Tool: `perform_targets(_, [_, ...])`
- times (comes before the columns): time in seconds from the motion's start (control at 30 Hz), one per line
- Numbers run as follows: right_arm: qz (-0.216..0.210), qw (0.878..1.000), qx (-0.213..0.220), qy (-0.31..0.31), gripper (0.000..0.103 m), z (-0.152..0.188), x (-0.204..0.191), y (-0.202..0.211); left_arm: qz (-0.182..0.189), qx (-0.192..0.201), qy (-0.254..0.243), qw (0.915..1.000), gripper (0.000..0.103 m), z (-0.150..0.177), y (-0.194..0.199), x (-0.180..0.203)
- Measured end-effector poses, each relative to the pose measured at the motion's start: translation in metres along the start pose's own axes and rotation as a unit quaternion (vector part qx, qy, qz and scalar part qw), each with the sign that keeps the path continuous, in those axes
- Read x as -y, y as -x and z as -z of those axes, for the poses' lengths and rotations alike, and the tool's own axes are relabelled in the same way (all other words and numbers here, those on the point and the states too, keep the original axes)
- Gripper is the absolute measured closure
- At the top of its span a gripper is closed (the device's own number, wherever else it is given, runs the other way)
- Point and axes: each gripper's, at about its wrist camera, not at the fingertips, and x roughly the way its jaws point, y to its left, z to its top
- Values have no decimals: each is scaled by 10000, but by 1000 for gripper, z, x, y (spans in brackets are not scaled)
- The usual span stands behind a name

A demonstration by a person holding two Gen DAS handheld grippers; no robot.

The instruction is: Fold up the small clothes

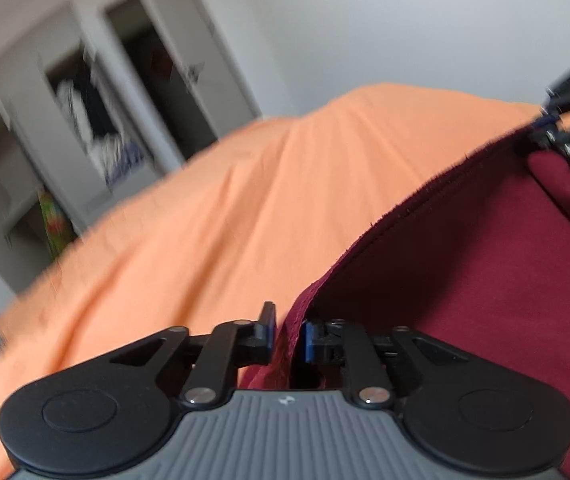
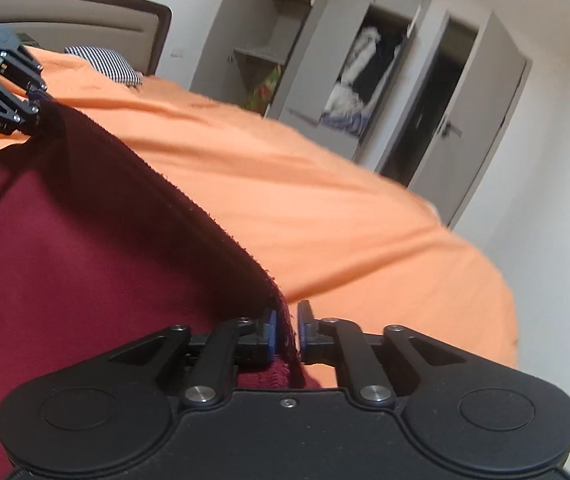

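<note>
The left gripper (image 1: 288,334) has its two black fingers drawn almost together, and a bunched corner of the maroon garment (image 1: 465,280) is pinched between their blue pads (image 1: 307,340). From that corner the garment's hemmed edge runs forward and to the right, away from the fingers, up to the right gripper (image 1: 541,136), which shows at the far right edge of the left wrist view with the cloth gathered at its tips.

In the right wrist view the right gripper's fingers are likewise nearly closed, with a narrow fold of the maroon cloth clamped between the blue pads (image 2: 272,334). The stitched edge climbs from there forward and to the left to the left gripper (image 2: 43,114), seen in the upper left corner of that view, gripping the other end. The edge hangs in a shallow curve between the two grippers, and the body of the garment spreads below it, on the inner side of each pair of fingers.

Beyond the fingers lies a bed covered by an orange sheet (image 2: 305,200), with soft wrinkles in it. A striped pillow (image 2: 105,63) rests near the headboard (image 2: 85,12), ahead and left of the right fingers. Farther off stands a grey wardrobe (image 2: 385,60) with its doors open and clothes piled on a shelf inside; it is blurred in the left wrist view.
</note>
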Motion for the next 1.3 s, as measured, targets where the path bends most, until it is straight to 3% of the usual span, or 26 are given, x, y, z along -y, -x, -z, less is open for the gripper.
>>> perform_targets(0.07, [-73,9998,-163,-107,82,1,2,-16,293,-127,406,9987,59,7,-15,-12])
perform_targets(0.1, [-95,9996,-217,-160,75,2,2,-21,437,-168,587,9972,41,10,-21,-21])
perform_targets(0.13, [-108,9993,-269,-227,64,4,2,-24,576,-195,760,9953,33,14,-27,-30])
perform_targets(0.2, [-112,9985,-330,-416,48,6,2,-32,805,-227,1070,9907,28,22,-34,-40])
perform_targets(0.27, [-133,9971,-333,-676,37,8,7,-35,1000,-232,1391,9849,17,30,-38,-54])
perform_targets(0.33, [-226,9939,-348,-1020,13,9,17,-36,1092,-176,1744,9784,10,40,-36,-65])
perform_targets(0.4, [-329,9898,-312,-1350,2,13,24,-31,1137,-108,2060,9719,6,49,-33,-75])
perform_targets(0.53, [-525,9764,-187,-2085,1,22,47,-15,1153,88,2581,9592,3,72,-9,-90])
perform_targets(0.77, [-175,9585,157,-2842,1,40,63,33,1007,290,3088,9453,1,113,60,-74])
perform_targets(0.93, [-175,9560,527,-2882,1,69,26,99,987,350,3330,9371,1,152,98,-56])
perform_targets(1.07, [-68,9614,467,-2710,5,95,-20,138,979,251,3432,9338,4,176,118,-42])
perform_targets(1.2, [29,9688,407,-2443,17,109,-61,154,992,187,3490,9317,14,192,129,-26])
perform_targets(1.3, [71,9665,398,-2535,29,112,-71,155,1000,197,3401,9348,26,195,134,-17])
